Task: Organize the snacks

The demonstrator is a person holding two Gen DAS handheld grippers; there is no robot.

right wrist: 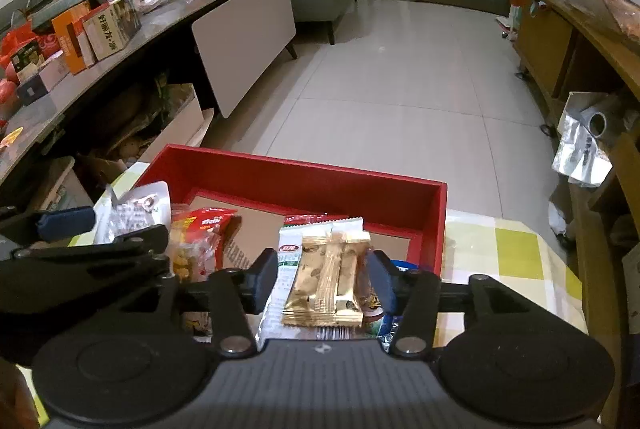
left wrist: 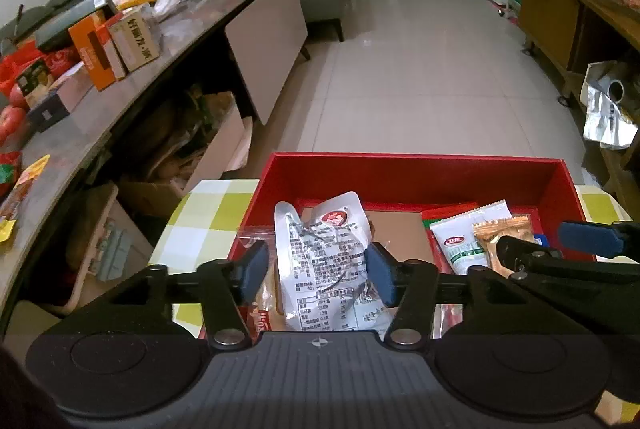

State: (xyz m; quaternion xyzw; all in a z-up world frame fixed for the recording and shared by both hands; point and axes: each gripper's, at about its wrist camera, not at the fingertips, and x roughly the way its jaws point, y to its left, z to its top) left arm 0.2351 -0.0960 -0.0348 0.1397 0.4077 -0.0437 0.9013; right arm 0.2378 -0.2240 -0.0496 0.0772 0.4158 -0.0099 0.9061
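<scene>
A crinkled silver foil pouch [left wrist: 326, 261] printed with small text lies at the left end of a red box [left wrist: 416, 169]; its lower edge is cut off behind the left gripper [left wrist: 318, 275], whose blue pads stand apart beside it, not pressing. The right gripper [right wrist: 322, 283] likewise straddles a glossy gold wrapper [right wrist: 328, 281], pads parted. The box sits on a yellow-checked cloth [left wrist: 204, 225].

Red box [left wrist: 408, 173], brown cardboard floor. Silver pouch [left wrist: 324, 261] with black print and a red round badge, centre frame. Gold wrapper [right wrist: 328, 281], glossy. White sachet [left wrist: 460, 241] with green and red logo. Tablecloth [left wrist: 204, 217]: yellow-green and white check. Gripper pads [left wrist: 378, 271]: blue on black arms. Orange carton [left wrist: 94, 57], upper left.
</scene>
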